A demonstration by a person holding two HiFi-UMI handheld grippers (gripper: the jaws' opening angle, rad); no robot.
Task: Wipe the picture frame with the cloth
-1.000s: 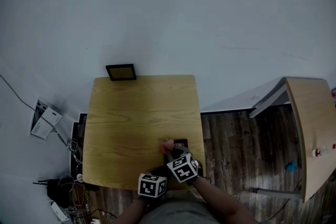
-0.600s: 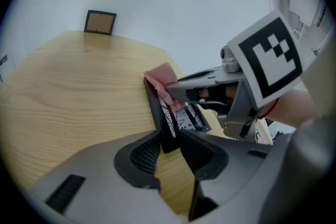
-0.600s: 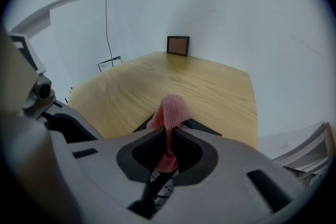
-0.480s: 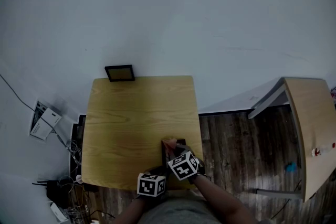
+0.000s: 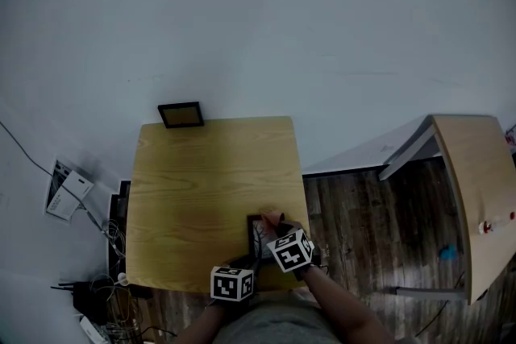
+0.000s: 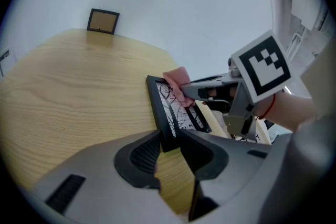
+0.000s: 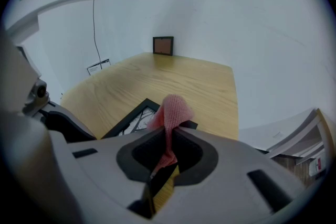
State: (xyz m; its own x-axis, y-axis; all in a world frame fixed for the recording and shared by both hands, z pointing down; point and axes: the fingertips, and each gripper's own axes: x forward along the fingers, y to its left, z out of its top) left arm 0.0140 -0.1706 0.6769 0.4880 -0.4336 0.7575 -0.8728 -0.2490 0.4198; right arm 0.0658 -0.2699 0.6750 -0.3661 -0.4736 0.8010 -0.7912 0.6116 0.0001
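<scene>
Right claw (image 7: 170, 132) pinches cloth (image 7: 171, 108), seemingly touching frame (image 7: 127, 118).

The square table (image 5: 201, 173) is pale wood, matt, with clear grain. The small black picture frame (image 6: 158, 107) has smooth, dull edging. The pink cloth (image 7: 171, 109) is a coarse, open weave. The left gripper (image 6: 169, 150) and right gripper (image 7: 169, 136) are matt grey plastic, with finely ribbed dark pads (image 6: 140, 153). The dark plank floor (image 5: 363, 230) shows a slight sheen.

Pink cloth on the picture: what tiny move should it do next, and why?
The right gripper pinches the pink mesh cloth at the far edge of the black-framed picture, and the left gripper clamps its near corner steady. So probably a short drag of the cloth toward the person, across the picture's face.
</scene>
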